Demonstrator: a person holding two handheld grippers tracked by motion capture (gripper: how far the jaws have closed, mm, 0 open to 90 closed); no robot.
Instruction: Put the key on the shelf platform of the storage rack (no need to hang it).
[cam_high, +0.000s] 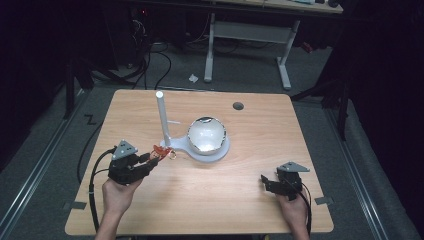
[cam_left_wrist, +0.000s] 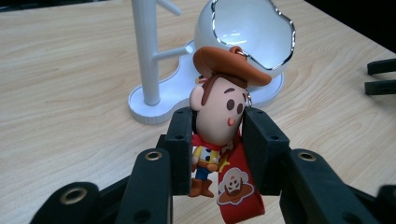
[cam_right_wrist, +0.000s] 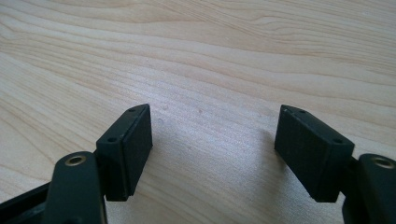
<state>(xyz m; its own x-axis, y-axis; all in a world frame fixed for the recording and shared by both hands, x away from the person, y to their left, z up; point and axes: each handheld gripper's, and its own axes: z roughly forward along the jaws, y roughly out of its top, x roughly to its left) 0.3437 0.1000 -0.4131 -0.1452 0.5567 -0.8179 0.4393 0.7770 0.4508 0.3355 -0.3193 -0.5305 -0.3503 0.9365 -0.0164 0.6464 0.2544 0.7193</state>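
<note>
The stand (cam_high: 192, 145) sits near the middle of the table (cam_high: 250, 200), its post (cam_high: 161, 117) left of its bowl (cam_high: 206, 134); the left gripper (cam_high: 156, 161) holds the keychain figure (cam_left_wrist: 217, 121) just left of the stand; the right gripper (cam_high: 264, 181) lies well apart, at the near right.

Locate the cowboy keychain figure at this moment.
The cowboy keychain figure is clamped in the left gripper, left of the white stand and its bowl.

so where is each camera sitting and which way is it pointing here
High view: above the person's side, looking forward and down on the table; both hands show, left gripper and right gripper.
Left gripper view: rides that gripper, facing the white stand; its jaws clamp a cowboy keychain.
Right gripper view: looks down at bare wood between open jaws.
The first two share stand, keychain and bowl.
</note>
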